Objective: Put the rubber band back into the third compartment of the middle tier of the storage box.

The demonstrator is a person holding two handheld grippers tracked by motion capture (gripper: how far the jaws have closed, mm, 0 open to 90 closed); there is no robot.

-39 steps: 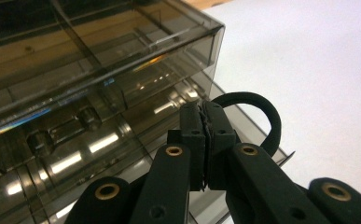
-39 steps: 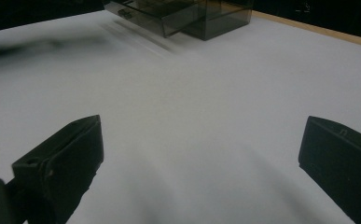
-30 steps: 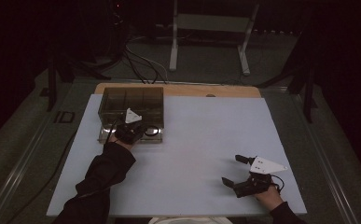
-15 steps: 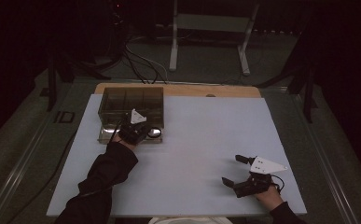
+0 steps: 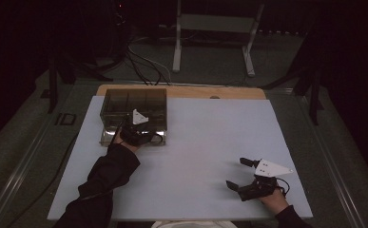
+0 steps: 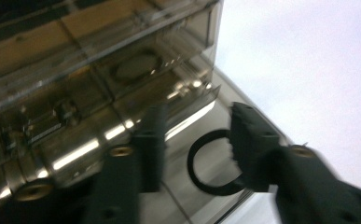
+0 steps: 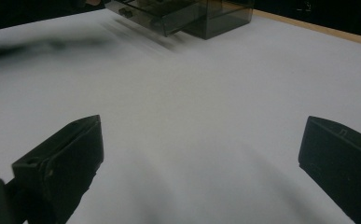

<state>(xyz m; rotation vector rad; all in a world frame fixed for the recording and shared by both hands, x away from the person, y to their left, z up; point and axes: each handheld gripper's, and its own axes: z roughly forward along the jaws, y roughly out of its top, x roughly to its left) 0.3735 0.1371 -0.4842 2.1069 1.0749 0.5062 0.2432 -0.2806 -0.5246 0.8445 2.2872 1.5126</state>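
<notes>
Left gripper point(image 6: 194, 140) jaws newly parted.

Dim room, lit tabletop, blurred close-ups, drawer glare.

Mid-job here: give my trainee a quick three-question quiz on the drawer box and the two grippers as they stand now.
1. True or false: the right gripper holds the black ring.
2. Which lies inside the pulled-out drawer of the clear drawer box: A a black ring, B a spoon, C a cloth?
3. What have the left gripper's jaws just been doing?

Key: 1 false, it is open over the white mat. 2 A. 3 Opening, pressing on nothing.
</notes>
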